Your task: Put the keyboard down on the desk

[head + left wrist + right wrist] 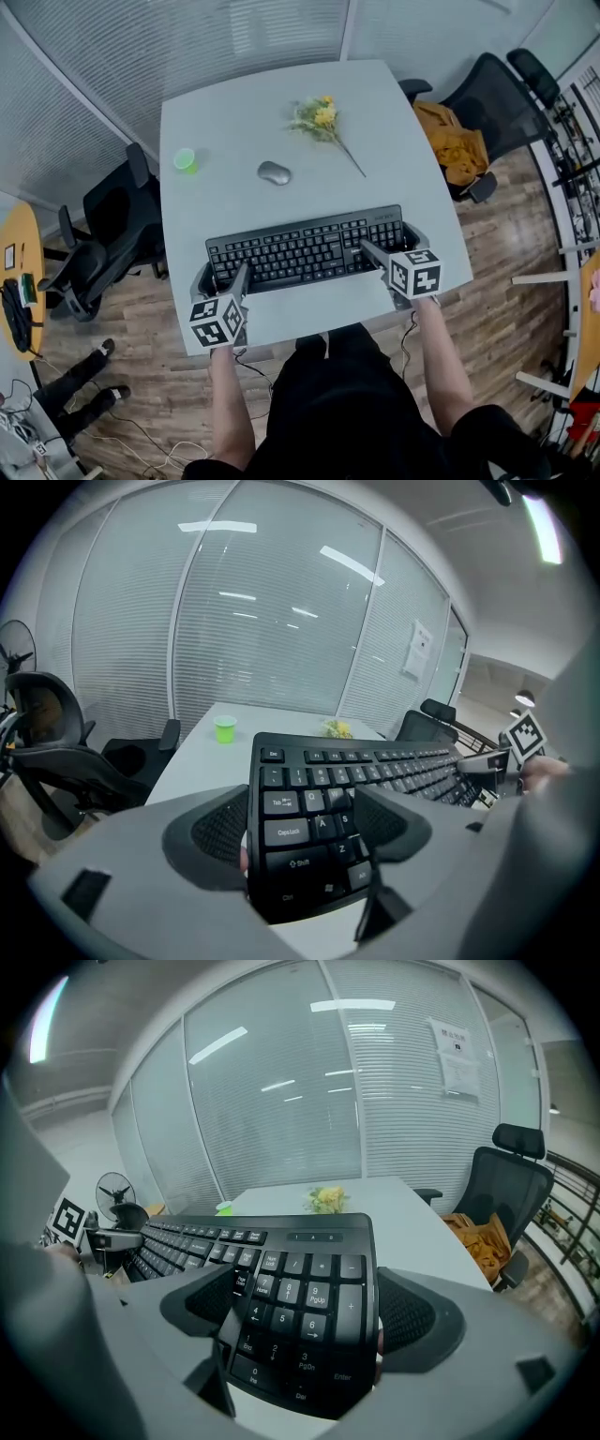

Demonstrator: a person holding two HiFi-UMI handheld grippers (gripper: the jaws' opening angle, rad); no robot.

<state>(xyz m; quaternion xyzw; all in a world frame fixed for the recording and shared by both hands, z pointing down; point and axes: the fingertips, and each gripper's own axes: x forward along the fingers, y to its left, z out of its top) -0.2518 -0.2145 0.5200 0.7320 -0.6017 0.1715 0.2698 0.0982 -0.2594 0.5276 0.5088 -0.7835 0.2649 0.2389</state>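
Note:
A black keyboard [305, 251] lies across the near part of the pale grey desk [234, 103]. My left gripper [222, 275] is shut on its left end, one jaw at the end's outer edge and the other over the keys. My right gripper [391, 242] is shut on the number-pad end in the same way. The left gripper view has the keyboard [328, 808] between the jaws of the left gripper [305, 822]. The right gripper view has the number pad [309, 1307] clamped in the right gripper [305, 1312]. Whether the keyboard rests on the desk or hangs just above it, I cannot tell.
Behind the keyboard sit a grey mouse [274, 172], a small green cup [186, 160] and a bunch of yellow flowers [322, 117]. A black office chair [108, 225] stands left of the desk. Another chair with a yellow cloth [455, 145] stands at the right.

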